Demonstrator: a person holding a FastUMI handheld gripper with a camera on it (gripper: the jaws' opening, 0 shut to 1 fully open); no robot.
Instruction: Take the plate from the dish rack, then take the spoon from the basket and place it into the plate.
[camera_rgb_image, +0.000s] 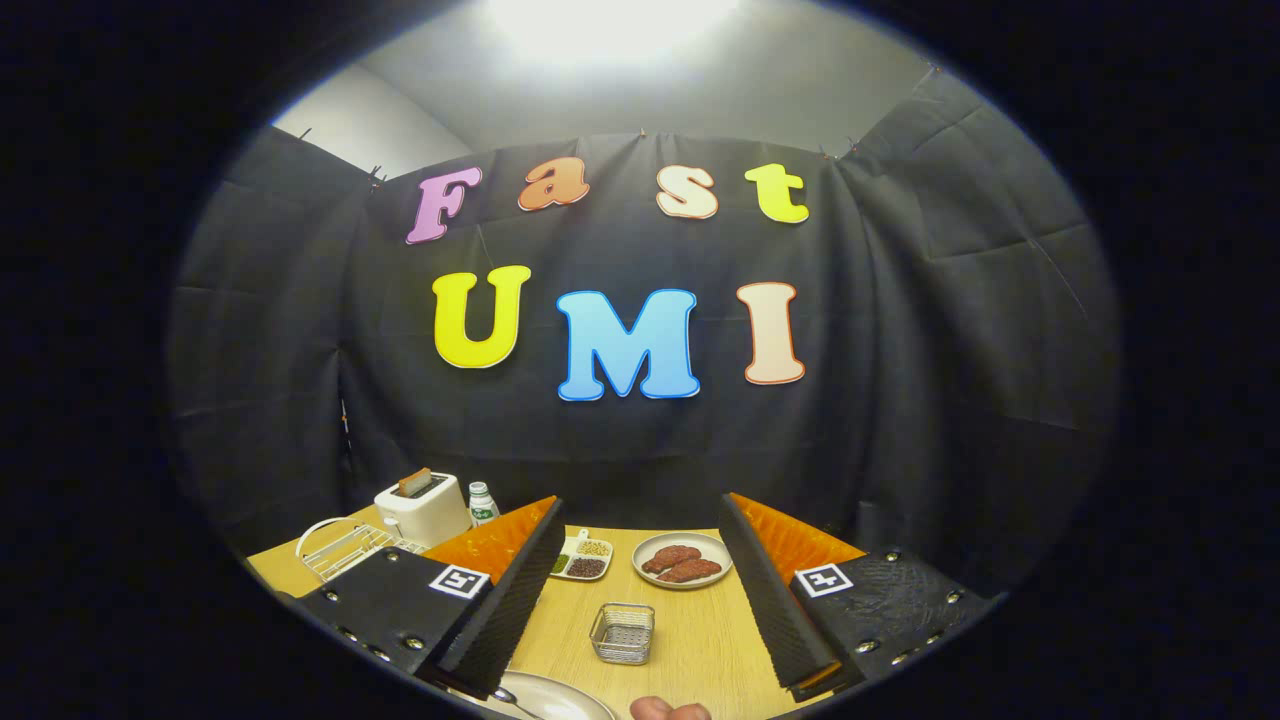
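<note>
My gripper (641, 515) is open and held above the wooden table (700, 640), with nothing gripped between its fingers. A pale plate (560, 698) lies on the table close under the base of the left finger, partly hidden by it. A metal spoon (512, 699) rests on that plate. The small wire basket (622, 633) stands on the table between the fingers, just beyond the plate, and looks empty. The white wire dish rack (343, 548) sits at the table's far left, beyond the left finger.
Behind the rack stand a white toaster (421, 507) and a small bottle (483, 502). A divided dish of beans (583, 558) and a plate with brown meat pieces (683, 561) lie near the far edge. A person's fingertips (670, 711) show beside the pale plate.
</note>
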